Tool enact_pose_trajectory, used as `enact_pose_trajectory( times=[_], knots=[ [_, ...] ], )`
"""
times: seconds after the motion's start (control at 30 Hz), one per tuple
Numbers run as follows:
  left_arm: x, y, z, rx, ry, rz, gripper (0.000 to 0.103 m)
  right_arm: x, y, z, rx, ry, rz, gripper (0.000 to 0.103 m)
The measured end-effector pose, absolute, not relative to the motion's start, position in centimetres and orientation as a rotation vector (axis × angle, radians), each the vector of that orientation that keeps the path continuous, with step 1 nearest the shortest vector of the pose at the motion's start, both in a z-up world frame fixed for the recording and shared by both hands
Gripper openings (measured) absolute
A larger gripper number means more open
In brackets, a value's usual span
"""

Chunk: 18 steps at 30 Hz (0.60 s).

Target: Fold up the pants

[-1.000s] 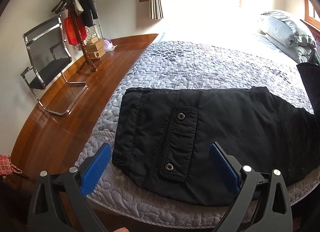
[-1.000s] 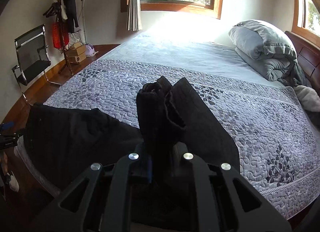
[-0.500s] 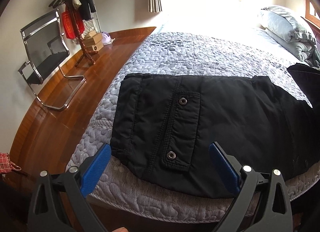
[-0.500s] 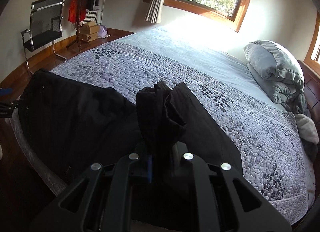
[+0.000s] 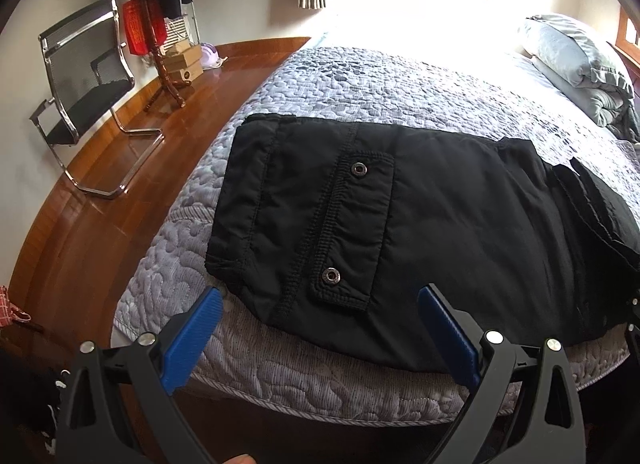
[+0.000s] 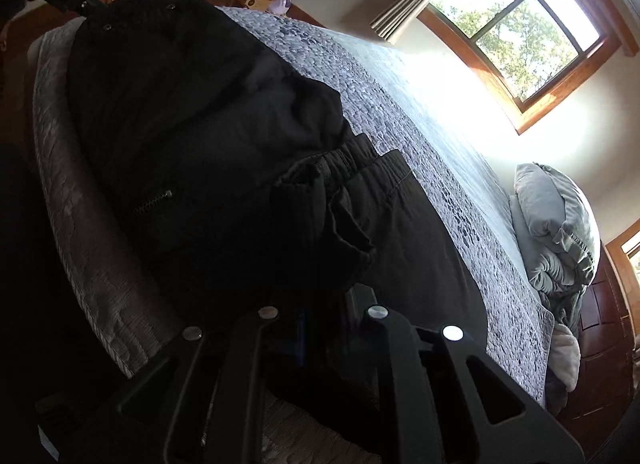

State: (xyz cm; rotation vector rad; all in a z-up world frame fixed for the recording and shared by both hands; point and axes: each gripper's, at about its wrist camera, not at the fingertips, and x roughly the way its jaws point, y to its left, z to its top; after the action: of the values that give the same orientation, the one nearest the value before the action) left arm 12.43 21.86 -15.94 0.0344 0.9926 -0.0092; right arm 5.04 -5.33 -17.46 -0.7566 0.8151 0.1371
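Gaping blue-padded left tongs point(image 5: 320, 328) hover empty over the black padded pants point(image 5: 400, 223) spread on the grey quilted bed point(image 5: 360, 79), while the right tongs point(image 6: 320, 328) pinch a bunched end, apparently for folding over.

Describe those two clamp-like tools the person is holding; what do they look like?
Both are black plastic frames with triangular cut-outs and round silver rivets. The left gripper has two long fingers faced with ribbed blue pads. The right gripper has the same black frame; its pads are mostly hidden, with just a sliver of blue showing. No cables or sleeves are visible.
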Motion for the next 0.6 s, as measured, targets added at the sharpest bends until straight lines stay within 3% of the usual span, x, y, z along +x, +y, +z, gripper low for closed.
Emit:
enact_pose_trajectory(
  times=[0.17,0.3,0.43,0.47,0.5,0.53,0.6],
  knots=[
    [12.6,21.7,-16.1,0.03,1.005,-0.014,0.099,4.9,-5.3,-18.1,-0.762,0.823,0.153,0.015],
    [12.8,21.5,-16.4,0.011,1.019,-0.029,0.099,4.1,-4.8,-18.4,-0.737,0.838,0.205,0.034],
    [12.9,21.7,-17.0,-0.035,1.044,-0.043,0.099,3.5,-4.9,-17.4,-0.686,0.849,0.243,0.036],
    [12.9,21.8,-17.1,-0.047,1.047,-0.044,0.099,3.4,-5.2,-16.8,-0.661,0.852,0.258,0.04],
    [12.9,22.0,-17.3,-0.064,1.05,-0.043,0.099,3.3,-5.5,-16.0,-0.621,0.861,0.292,0.055],
    [12.9,22.2,-17.4,-0.083,1.052,-0.046,0.099,3.1,-5.5,-15.3,-0.598,0.855,0.315,0.062],
    [13.0,22.5,-17.8,-0.114,1.062,-0.047,0.099,2.5,-5.2,-14.0,-0.582,0.839,0.355,0.065]
  ],
)
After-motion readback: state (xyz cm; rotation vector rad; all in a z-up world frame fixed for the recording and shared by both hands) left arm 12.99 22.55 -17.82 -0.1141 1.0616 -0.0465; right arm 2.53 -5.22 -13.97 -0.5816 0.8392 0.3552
